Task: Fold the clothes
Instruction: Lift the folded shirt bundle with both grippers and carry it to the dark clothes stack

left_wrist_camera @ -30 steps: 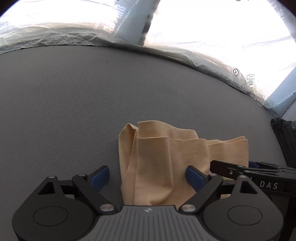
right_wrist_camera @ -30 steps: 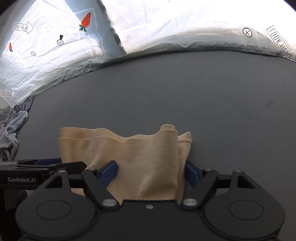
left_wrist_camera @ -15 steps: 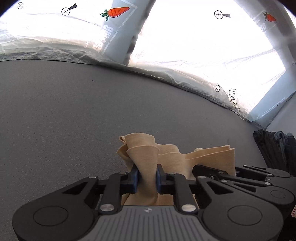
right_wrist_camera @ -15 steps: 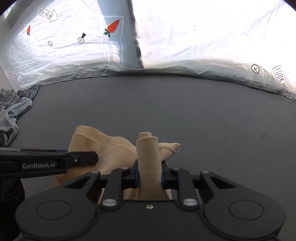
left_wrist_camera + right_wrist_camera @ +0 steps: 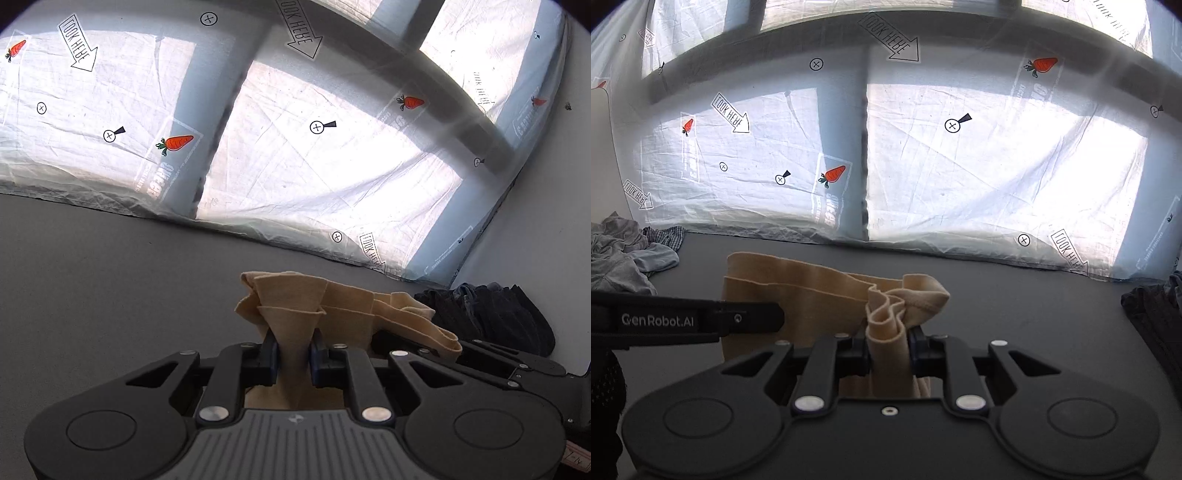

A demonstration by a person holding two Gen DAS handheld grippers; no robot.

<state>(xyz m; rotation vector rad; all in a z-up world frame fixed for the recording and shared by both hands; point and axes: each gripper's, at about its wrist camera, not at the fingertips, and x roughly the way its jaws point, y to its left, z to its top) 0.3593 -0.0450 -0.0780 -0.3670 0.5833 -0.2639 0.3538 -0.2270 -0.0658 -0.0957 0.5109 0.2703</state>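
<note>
Now the tan garment [image 5: 343, 306] hangs bunched between the two tools, off the grey table [image 5: 92, 295], one gathered end pinched in each. The left gripper [image 5: 293, 354] has just been closing and its jaws stand narrow, pressing a cone of cloth between the pads; straight ahead of them the fabric fans out in loose pleats. The right gripper [image 5: 889, 352] has likewise just been closing and clamps a thick roll of hem [image 5: 908, 295] that curls over ahead of its fingertips. Between the tools the cloth sags in a band, and each gripper shows at the other's inner side.

Judging from this, the risk is that each grip holds a crumpled wad and not a clean corner. Several layers may slide out unevenly under tension, or the garment may come down twisted, so that the fold sets crooked.

Off to the right gripper's left a heap of grey clothes [image 5: 624, 254] lies at the table's edge; a dark pile [image 5: 491, 314] sits to the left gripper's right. On the left tool's side reads "GenRobot.AI" [image 5: 657, 320]. Beyond the table, the backlit plastic sheet [image 5: 997, 166] carries "LOOK HERE" arrows, carrots and crossed circles.
</note>
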